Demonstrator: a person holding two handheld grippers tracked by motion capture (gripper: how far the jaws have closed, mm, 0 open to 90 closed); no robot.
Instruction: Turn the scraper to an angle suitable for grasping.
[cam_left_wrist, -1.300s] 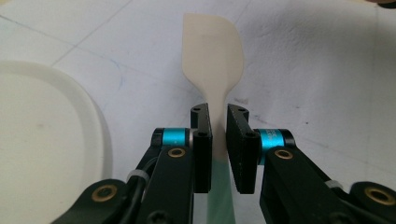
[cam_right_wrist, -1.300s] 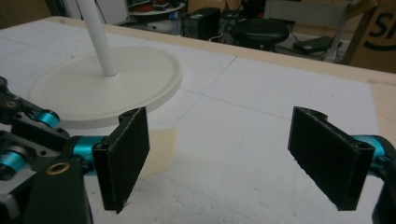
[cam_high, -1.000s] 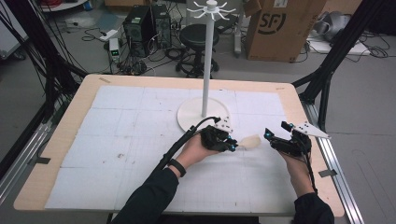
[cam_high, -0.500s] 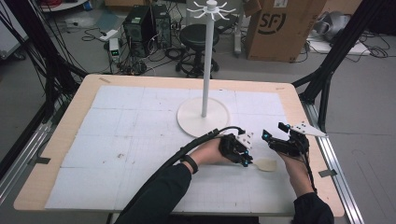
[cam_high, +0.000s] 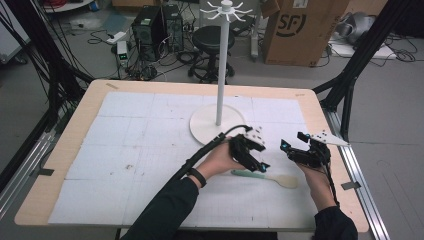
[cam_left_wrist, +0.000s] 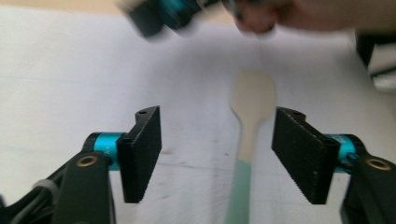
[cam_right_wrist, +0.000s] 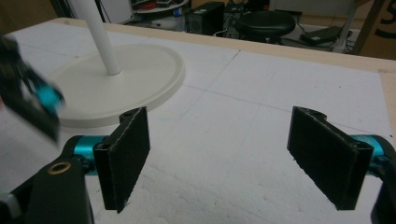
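A spatula (cam_high: 265, 177) with a pale green handle and a beige blade lies flat on the white mat near the front right. In the left gripper view the spatula (cam_left_wrist: 250, 135) runs up between the jaws, nearer the right one and touching neither. My left gripper (cam_high: 255, 159) hovers just above the spatula's handle, open. My right gripper (cam_high: 290, 150) is held to the right of it, open and empty, and looks toward the stand's base (cam_right_wrist: 116, 86). A white stand (cam_high: 221, 65) with a hook crown rises from a round base (cam_high: 212, 125) behind both grippers.
The white mat (cam_high: 140, 145) covers most of the wooden table (cam_high: 80, 112). The table's right edge (cam_high: 345, 170) lies close beside my right hand. Beyond the table stand a stool (cam_high: 212, 37), a cardboard box (cam_high: 300, 27) and computer cases (cam_high: 155, 25).
My left gripper carried the spatula toward the front right, laid it on the mat and opened. It now hovers above the handle. My right gripper has stayed almost still.
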